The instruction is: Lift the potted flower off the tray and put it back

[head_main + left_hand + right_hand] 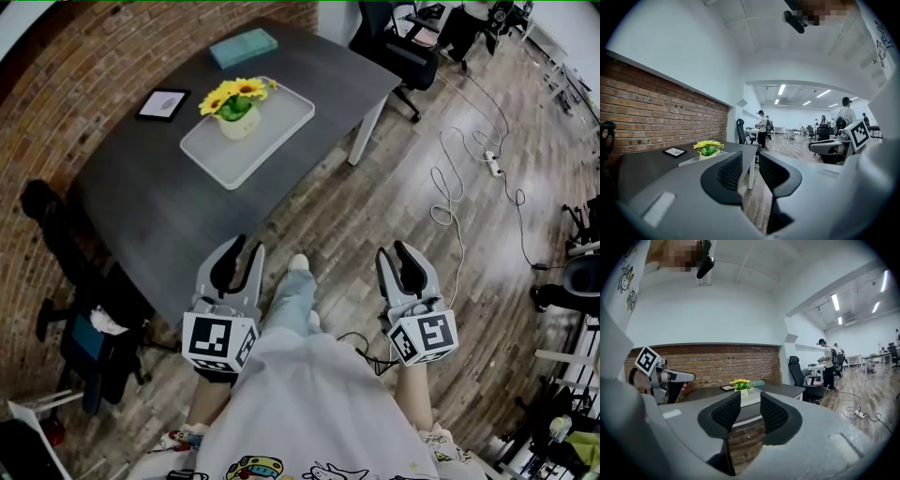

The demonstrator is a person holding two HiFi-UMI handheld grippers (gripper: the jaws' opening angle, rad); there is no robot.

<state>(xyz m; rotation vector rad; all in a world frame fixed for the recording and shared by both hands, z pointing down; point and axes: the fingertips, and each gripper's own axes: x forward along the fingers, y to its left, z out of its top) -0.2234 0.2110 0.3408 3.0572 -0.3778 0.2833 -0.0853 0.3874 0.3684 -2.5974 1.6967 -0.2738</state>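
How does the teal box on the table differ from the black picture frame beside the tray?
Colour: the box is teal all over; the picture frame has a black border round a pale middle. Size: the box looks larger and thicker than the thin frame. Place: the box lies past the far end of the tray; the frame lies off its left side, by the brick wall. Both lie flat on the dark table, off the tray.

The potted flower (236,105) stands on the tray (281,127), at its far-left side, mid-bench (159,206). A picture frame (162,104) lies left of the tray, a flat box (243,47) beyond it. The left claw (246,251) and right claw (394,251) hang near, well apart from the tray.
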